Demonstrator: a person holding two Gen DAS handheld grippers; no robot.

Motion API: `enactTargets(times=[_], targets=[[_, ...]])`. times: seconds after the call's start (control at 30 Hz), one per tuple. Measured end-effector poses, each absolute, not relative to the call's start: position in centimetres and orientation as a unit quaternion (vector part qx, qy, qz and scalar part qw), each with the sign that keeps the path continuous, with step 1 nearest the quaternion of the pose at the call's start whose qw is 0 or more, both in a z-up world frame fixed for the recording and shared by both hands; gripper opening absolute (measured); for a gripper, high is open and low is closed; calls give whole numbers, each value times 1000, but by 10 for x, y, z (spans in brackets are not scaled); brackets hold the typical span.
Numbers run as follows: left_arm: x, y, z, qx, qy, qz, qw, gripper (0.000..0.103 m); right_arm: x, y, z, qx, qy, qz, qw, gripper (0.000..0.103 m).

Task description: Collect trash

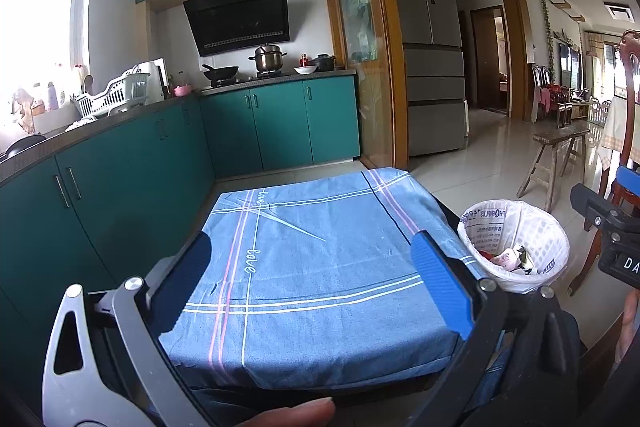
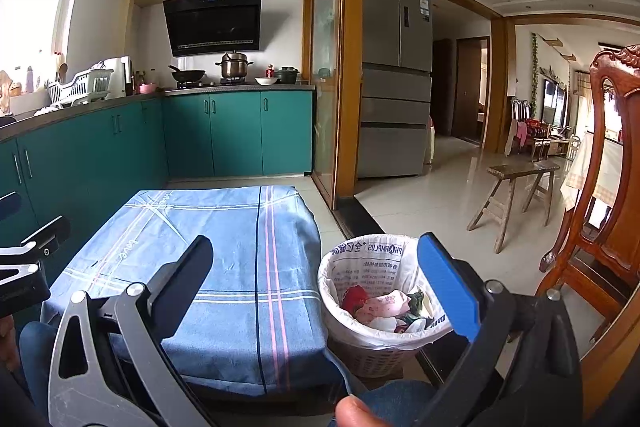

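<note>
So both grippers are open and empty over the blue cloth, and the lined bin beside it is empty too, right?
Not quite: the bin is not empty. The right wrist view shows crumpled wrappers inside it. The rest holds: left gripper and right gripper are open and empty over the cloth.

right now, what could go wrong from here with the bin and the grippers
The trash bin stands tight against the blue cloth on the table, so a sideways swing of the right gripper might tip it. The wooden chair crowds the bin's other side. The loose liner could snag on the open jaws.
</note>
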State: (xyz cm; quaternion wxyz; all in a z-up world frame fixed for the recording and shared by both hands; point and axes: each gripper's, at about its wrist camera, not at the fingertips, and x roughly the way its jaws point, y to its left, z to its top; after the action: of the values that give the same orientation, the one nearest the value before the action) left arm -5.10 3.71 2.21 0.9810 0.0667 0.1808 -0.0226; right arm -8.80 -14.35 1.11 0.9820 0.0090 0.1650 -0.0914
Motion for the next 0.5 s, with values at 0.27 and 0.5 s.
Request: enactTargets(times=[0.27,0.5], targets=[[-53,35,22,69,183,-26,980,100,-89,-144,10,9,165,-90,982,100],[-54,33,22,69,184,-27,980,100,-90,-144,9,10,166,-89,982,100]])
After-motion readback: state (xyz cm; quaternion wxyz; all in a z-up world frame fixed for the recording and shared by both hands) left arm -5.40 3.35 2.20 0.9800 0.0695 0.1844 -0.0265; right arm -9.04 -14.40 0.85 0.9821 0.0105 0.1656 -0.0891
